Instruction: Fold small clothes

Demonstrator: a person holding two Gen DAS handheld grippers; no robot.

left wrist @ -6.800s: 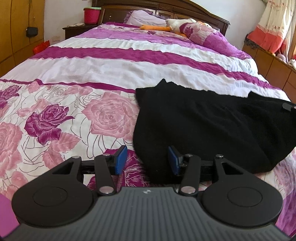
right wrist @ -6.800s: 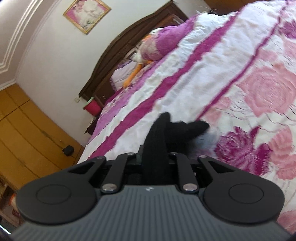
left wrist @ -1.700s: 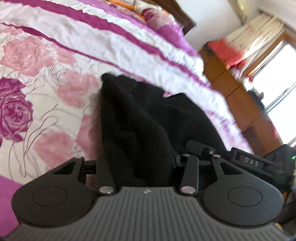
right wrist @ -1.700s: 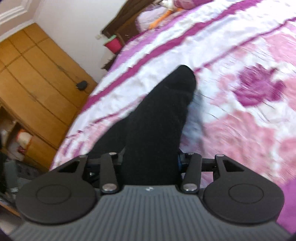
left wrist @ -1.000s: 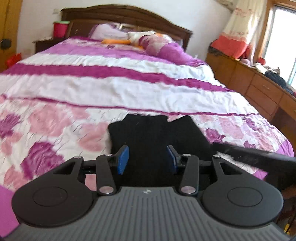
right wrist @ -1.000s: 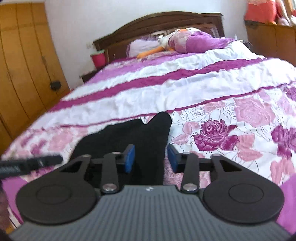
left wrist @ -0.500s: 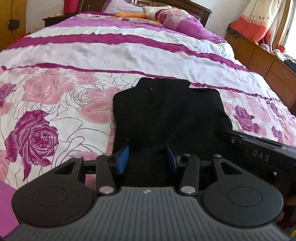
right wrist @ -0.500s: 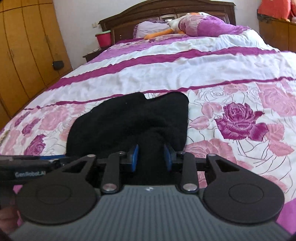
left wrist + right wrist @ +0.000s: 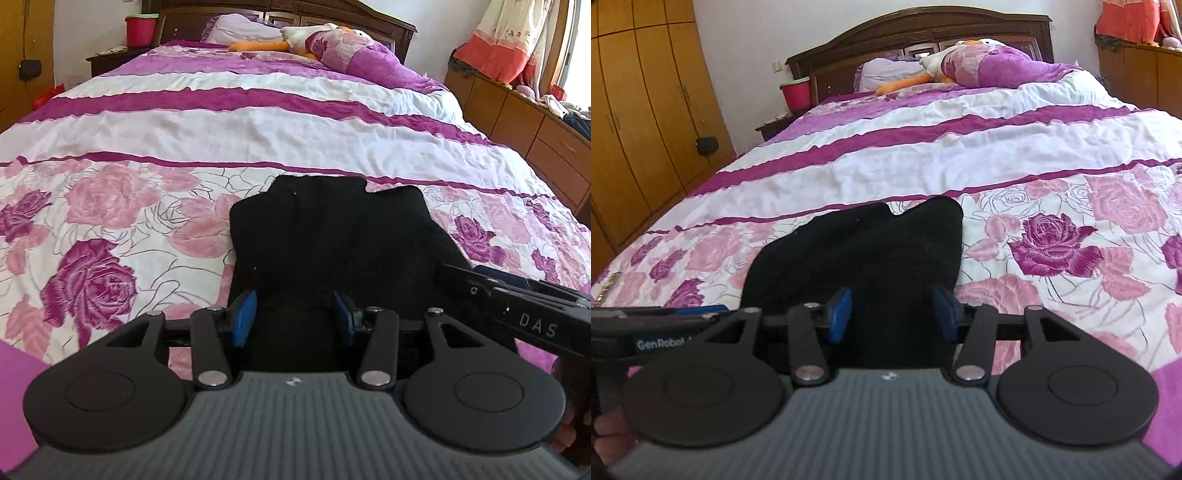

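A black knitted garment (image 9: 332,240) lies folded on the rose-patterned bedspread (image 9: 110,206), its near edge at both grippers. My left gripper (image 9: 294,320) is open at the garment's near left part; cloth lies between its blue pads (image 9: 243,321), whose inner faces show bare. My right gripper (image 9: 892,316) sits at the near right part of the same garment (image 9: 857,251). Its jaws are opening, with black cloth between the pads and not pressed. One of its fingers (image 9: 480,288) shows at the right of the left wrist view.
The bed stretches ahead to a dark wooden headboard (image 9: 923,29), with pillows and a duck plush toy (image 9: 295,38). A red bucket (image 9: 796,94) stands on a nightstand. Wooden wardrobes (image 9: 639,92) line the left, a low dresser (image 9: 535,122) the right. A hand (image 9: 607,428) shows at the lower left.
The garment, held bunched in both grippers earlier, now lies flat on the bed. The right jaws have widened off the cloth since half a second ago. Both grippers dipped slightly toward the near edge.
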